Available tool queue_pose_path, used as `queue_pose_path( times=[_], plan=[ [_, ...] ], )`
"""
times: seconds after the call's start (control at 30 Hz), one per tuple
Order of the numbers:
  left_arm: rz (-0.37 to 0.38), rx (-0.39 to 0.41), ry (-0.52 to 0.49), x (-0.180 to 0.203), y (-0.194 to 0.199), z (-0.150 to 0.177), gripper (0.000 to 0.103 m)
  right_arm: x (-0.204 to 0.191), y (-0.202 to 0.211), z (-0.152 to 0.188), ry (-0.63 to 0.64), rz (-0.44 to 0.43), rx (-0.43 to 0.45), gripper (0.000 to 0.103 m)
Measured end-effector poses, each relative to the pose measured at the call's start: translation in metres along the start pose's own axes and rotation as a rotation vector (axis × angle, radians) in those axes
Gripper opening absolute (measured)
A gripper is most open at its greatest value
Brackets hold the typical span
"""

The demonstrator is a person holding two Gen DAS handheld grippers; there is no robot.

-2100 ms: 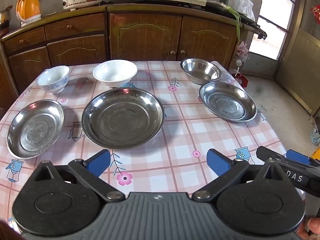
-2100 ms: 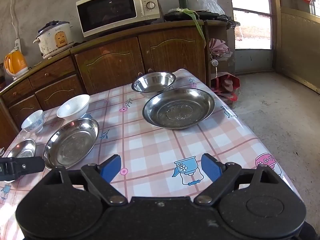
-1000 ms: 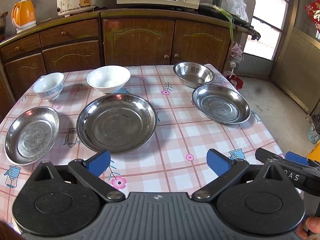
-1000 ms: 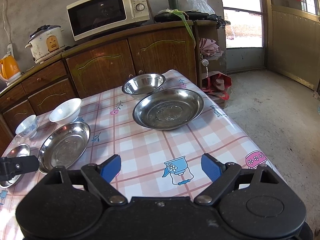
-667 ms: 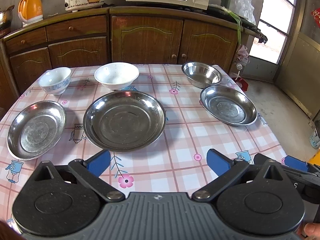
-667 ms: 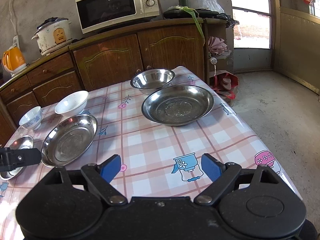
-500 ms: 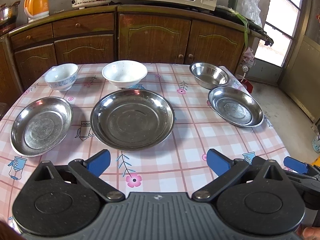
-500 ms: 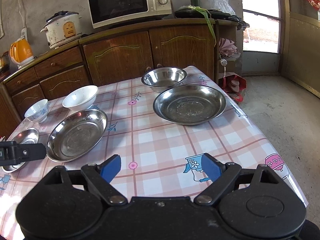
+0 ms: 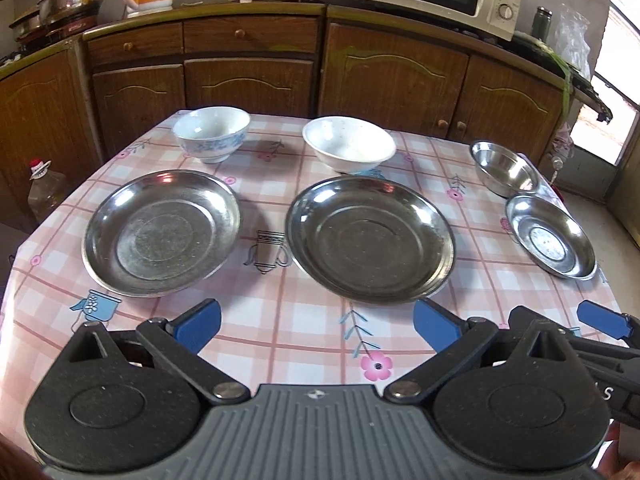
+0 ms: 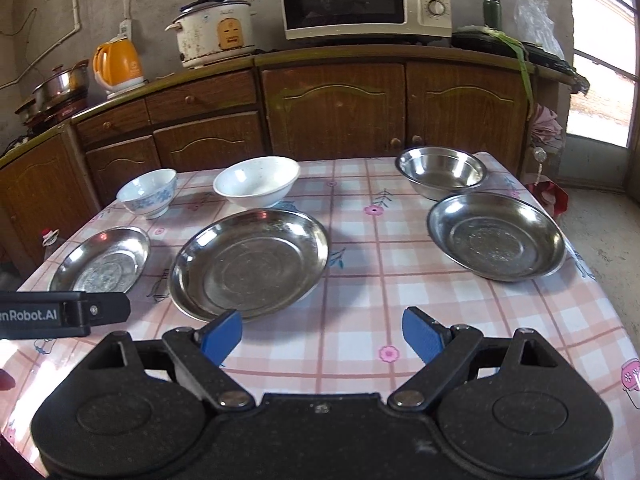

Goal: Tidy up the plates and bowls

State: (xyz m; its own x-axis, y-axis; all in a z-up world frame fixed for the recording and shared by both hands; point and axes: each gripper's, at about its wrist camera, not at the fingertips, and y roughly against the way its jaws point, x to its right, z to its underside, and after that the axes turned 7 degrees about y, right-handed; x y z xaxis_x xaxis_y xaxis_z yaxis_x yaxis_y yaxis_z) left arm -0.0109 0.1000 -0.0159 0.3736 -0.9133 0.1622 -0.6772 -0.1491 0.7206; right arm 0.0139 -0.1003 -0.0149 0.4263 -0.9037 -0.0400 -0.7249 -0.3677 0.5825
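Jaws of both grippers (image 9: 316,322) (image 10: 322,334) spread, empty, above upright plates (image 9: 370,240).

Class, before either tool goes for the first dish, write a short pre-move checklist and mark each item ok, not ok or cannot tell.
1. Left tool open, nothing held: ok.
2. Right tool open, nothing held: ok.
3. Large round steel plate free of other dishes: ok.
4. Plain white ceramic bowl upright: ok.
5. Small steel plate at the right fully on the pink checked tablecloth: ok.
6. Dishes dry: cannot tell.
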Motion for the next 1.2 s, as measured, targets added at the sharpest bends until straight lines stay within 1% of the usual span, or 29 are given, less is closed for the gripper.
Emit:
queue_pose_path(
  times=[0.33, 0.43, 0.67, 0.87, 1.03, 1.13, 1.2],
  plan=[
    [-0.121, 0.061, 0.083, -0.065, -0.006, -0.016, 0.103, -0.067, -0.033, -0.019, 0.108, -0.096, 0.007, 0.103],
    [-0.156, 0.075, 0.091, -0.082, -0.006, -0.022, 0.103, -0.086, -0.043, -0.027, 0.136, -0.118, 0.015, 0.103],
    [-0.232, 0.099, 0.139, -0.130, -0.022, -0.042, 0.103, -0.127, -0.069, -0.047, 0.186, -0.177, 0.032, 0.103],
    [-0.297, 0.106, 0.155, -0.166, -0.045, -0.061, 0.103, -0.165, -0.104, -0.062, 0.240, -0.229, 0.015, 0.103],
    [-0.312, 0.081, 0.147, -0.185, -0.070, -0.072, 0.103, -0.193, -0.137, -0.073, 0.270, -0.263, -0.010, 0.103],
    [-0.301, 0.077, 0.135, -0.191, -0.078, -0.073, 0.103, -0.206, -0.158, -0.076, 0.284, -0.275, -0.029, 0.103],
    [-0.295, 0.069, 0.119, -0.193, -0.084, -0.074, 0.103, -0.214, -0.172, -0.077, 0.307, -0.267, -0.041, 0.103]
  ],
)
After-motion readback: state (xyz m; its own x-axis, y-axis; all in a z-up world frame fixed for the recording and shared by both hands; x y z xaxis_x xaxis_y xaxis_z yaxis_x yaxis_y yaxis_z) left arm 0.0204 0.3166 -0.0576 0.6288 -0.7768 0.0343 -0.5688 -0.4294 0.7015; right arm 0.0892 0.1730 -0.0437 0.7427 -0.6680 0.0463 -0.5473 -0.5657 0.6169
